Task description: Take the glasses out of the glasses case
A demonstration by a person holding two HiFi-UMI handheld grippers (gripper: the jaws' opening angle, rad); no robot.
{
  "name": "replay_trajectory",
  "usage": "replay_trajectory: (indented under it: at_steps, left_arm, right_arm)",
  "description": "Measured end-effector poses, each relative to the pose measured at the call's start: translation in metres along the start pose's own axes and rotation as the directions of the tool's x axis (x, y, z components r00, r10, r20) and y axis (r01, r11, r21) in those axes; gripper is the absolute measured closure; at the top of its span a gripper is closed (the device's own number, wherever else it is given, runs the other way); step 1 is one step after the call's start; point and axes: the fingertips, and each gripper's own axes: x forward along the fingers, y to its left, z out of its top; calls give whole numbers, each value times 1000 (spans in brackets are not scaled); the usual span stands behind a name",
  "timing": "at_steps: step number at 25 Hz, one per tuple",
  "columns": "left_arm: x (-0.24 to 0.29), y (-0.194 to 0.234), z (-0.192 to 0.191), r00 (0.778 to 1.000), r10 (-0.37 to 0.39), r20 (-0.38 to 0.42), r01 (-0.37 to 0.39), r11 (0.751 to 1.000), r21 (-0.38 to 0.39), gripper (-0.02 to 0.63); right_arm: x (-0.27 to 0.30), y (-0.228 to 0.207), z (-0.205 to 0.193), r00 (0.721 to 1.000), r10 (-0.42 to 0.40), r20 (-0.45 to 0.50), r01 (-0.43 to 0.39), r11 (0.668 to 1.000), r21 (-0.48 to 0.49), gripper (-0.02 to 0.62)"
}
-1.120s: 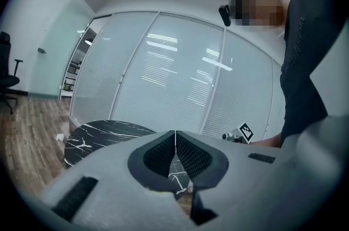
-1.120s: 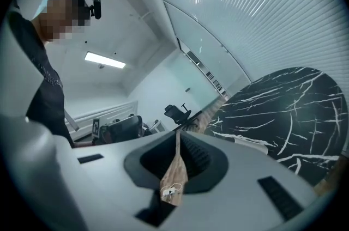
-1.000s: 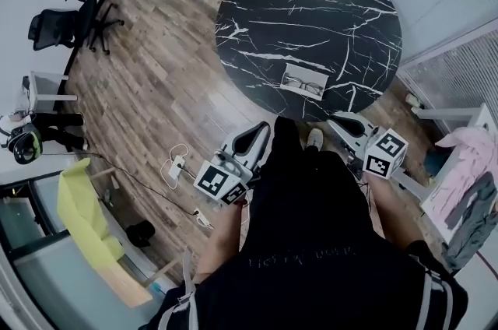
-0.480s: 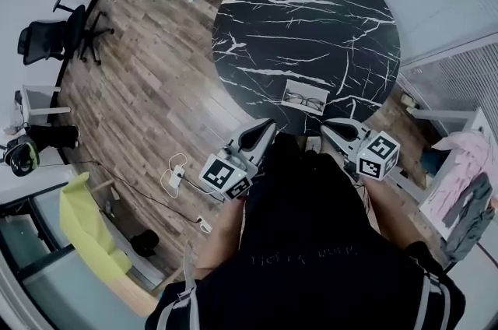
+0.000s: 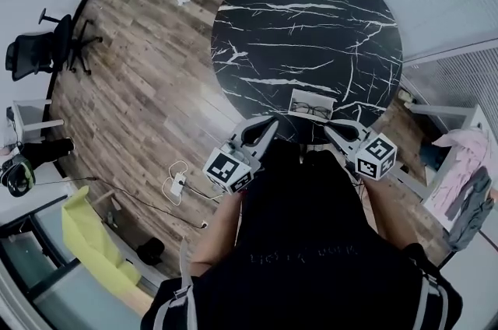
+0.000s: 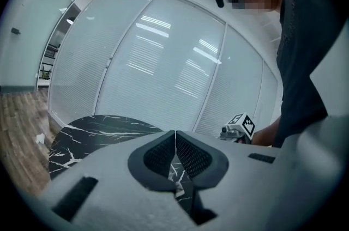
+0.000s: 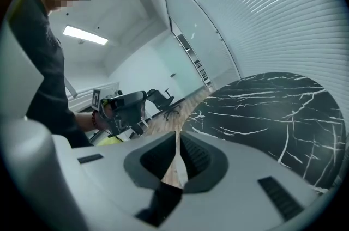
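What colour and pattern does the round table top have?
The table is black with thin white veins, like marble; the head view shows it best.

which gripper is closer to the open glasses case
Probably the right gripper: its shut tips sit just off the near corner of the glasses case, while the left gripper is slightly farther.

Beneath us, a round counter (image 5: 311,17) of black stone is veined in white, set on a floor (image 5: 148,87) of brown wood planks. We see the glasses case (image 5: 299,96) pale and near white, and the glasses (image 5: 312,110) dark-framed. The left tongs (image 5: 262,132) and right tongs (image 5: 336,132) are light grey lined in black, with black-and-white square markers. The person's top (image 5: 311,243) is black, a chair (image 5: 85,243) yellow-green and a garment (image 5: 467,145) pink.
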Motion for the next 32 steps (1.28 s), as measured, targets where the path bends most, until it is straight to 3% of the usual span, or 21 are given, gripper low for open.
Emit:
replay_trajectory:
  at_steps: [5,13,24,32]
  left_arm:
    - [0,12,-24,993,-90,-76,92,995,24,586]
    - [3,27,-28,982,-165,-89,166,986,-1,586]
    - [11,20,-39,984,-152,-96,150,988,-27,586]
    - [26,5,-58,978,-142,-151,139,990,-27,586]
  right_arm:
    - [20,2,-4,999,-44,-26,43,999,-12,555]
    - [39,-5,-4,989,-130,-64,127,990,-59,554]
    - [49,-22,-27,965,-165,-206,110,961,-253,554]
    - [52,-36,-42,946,-145,-288,51,949,-312,554]
